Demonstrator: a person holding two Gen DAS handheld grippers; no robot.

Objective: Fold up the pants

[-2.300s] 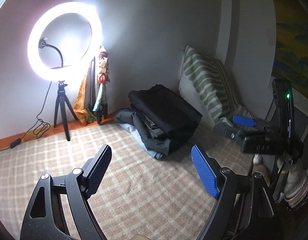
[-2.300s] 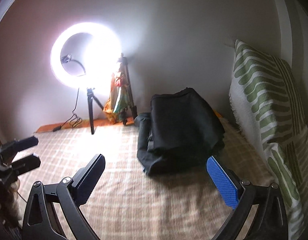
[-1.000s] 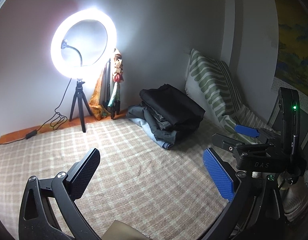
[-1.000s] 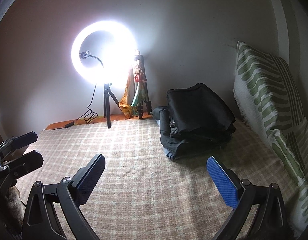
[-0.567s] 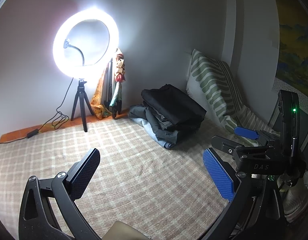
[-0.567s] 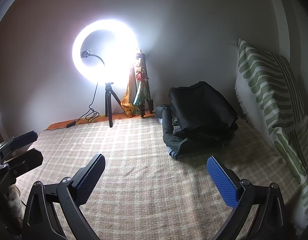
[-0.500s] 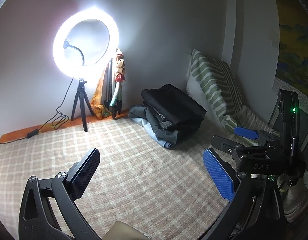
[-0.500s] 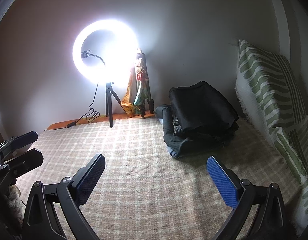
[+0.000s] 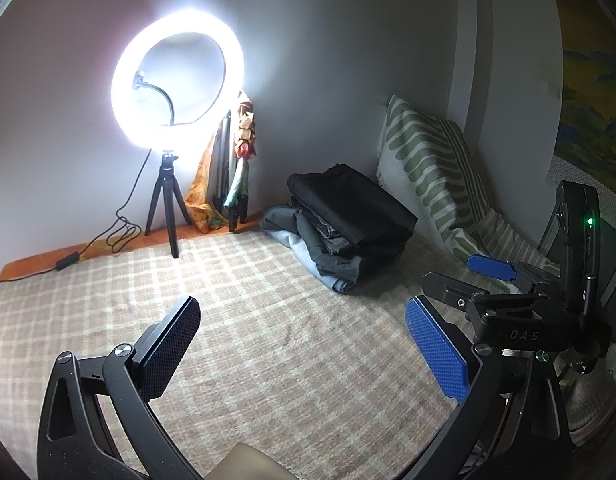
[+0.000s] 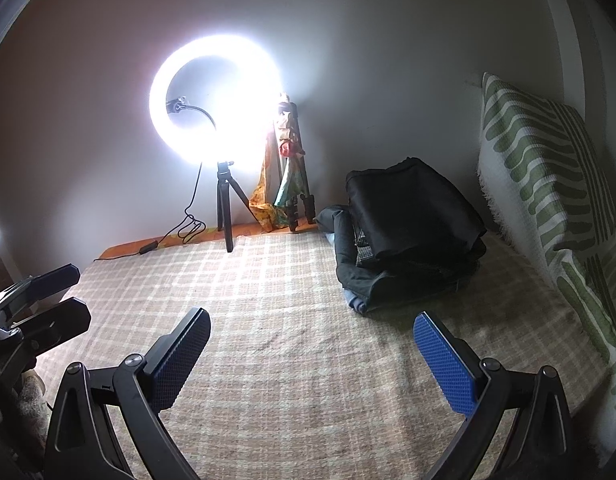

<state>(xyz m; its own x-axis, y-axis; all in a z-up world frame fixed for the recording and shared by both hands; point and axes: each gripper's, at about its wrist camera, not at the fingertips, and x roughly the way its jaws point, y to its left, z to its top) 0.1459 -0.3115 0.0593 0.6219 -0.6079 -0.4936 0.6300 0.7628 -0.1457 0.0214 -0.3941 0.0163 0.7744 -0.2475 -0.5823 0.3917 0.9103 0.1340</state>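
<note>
A stack of folded dark pants [image 9: 344, 224] [image 10: 408, 236] lies at the far right of the checked bed cover [image 9: 267, 320], near the wall. My left gripper [image 9: 303, 344] hovers open over the bare cover, well short of the stack, nothing between its fingers. My right gripper [image 10: 312, 356] is open too, empty, with the stack ahead and slightly right. The right gripper [image 9: 488, 276] shows at the right edge of the left wrist view; the left gripper [image 10: 47, 296] shows at the left edge of the right wrist view.
A lit ring light on a small tripod [image 9: 175, 92] [image 10: 215, 100] stands at the back wall with its cable trailing left. A folded tripod draped in colourful cloth [image 9: 231, 176] leans beside it. A green striped cushion [image 9: 432, 164] [image 10: 548, 184] rests against the right wall.
Both grippers have drawn back from the stack over the last two seconds, so the pants look smaller and farther. In the last half second almost nothing moved.
</note>
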